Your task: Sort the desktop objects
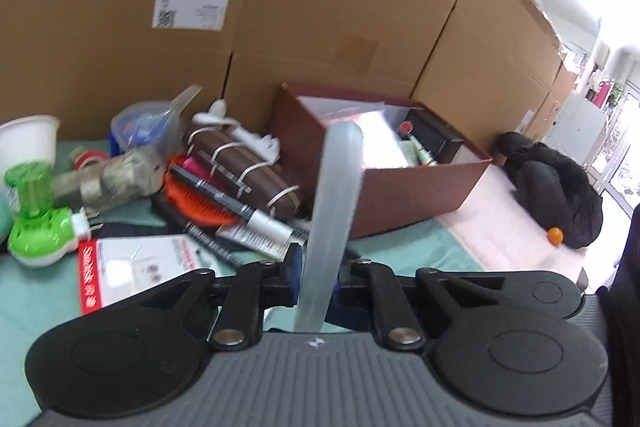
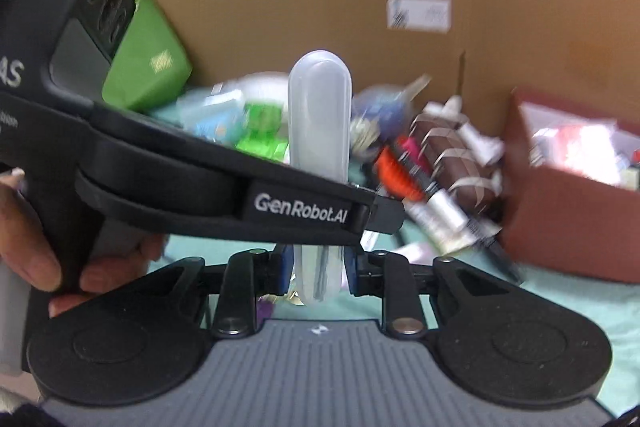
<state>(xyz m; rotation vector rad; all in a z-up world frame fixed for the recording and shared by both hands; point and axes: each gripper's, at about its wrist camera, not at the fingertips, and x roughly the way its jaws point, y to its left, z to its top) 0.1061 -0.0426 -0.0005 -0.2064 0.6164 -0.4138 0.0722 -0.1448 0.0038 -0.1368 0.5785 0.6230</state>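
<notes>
From the left wrist, my left gripper (image 1: pixel 316 283) clamps a long translucent plastic case (image 1: pixel 334 211), its tip pointing ahead toward the open reddish-brown box (image 1: pixel 420 195), likely its destination. From the right wrist, my right gripper (image 2: pixel 318 277) pinches the same case's end, steadying it.

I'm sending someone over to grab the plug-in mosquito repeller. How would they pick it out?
Start at the red-brown box on the green cloth, then go to the far left of the clutter. The repeller lies beside the white cup: bright green, with white plug prongs.
</notes>
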